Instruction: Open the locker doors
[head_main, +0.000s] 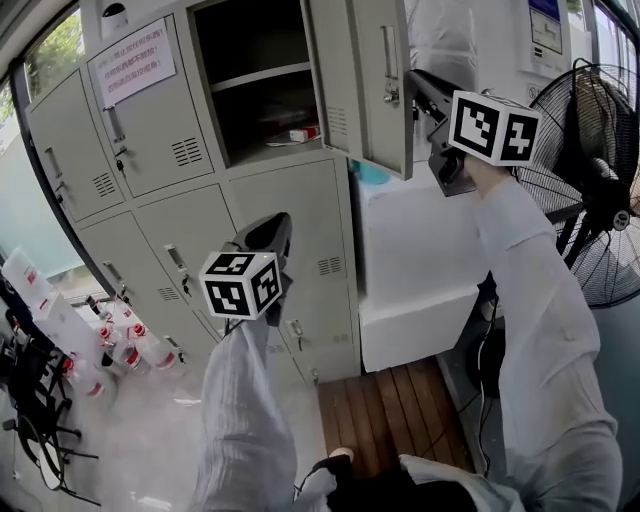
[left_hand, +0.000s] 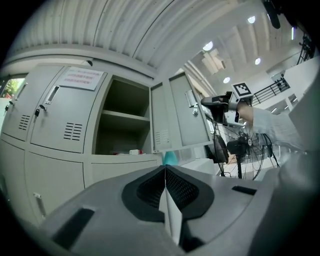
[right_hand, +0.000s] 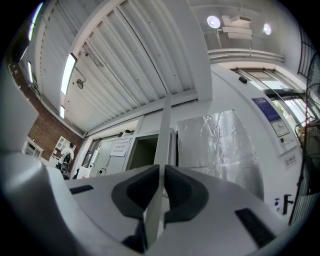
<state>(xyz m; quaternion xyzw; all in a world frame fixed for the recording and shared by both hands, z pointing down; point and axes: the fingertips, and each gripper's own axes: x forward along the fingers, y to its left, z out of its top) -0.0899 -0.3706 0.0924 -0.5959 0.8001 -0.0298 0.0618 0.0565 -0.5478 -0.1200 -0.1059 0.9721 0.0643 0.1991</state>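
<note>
The grey locker bank (head_main: 150, 150) fills the left of the head view. Its top right door (head_main: 370, 80) stands swung out, and the compartment (head_main: 260, 80) behind it shows a shelf and a small red-and-white box (head_main: 303, 133). My right gripper (head_main: 413, 82) is at that door's free edge; in the right gripper view the thin door edge (right_hand: 164, 130) runs between the pads of the right gripper (right_hand: 161, 170), which press on it. My left gripper (head_main: 272, 230) hangs lower, before the closed lower doors (head_main: 300, 250), shut and empty (left_hand: 164, 167). The other doors stay closed.
A white chest-like unit (head_main: 420, 270) stands right of the lockers under the open door. A black floor fan (head_main: 590, 190) is at the far right. A wooden pallet (head_main: 395, 410) lies by my feet. Several spray bottles (head_main: 130, 345) and a black stand (head_main: 30, 400) crowd the lower left.
</note>
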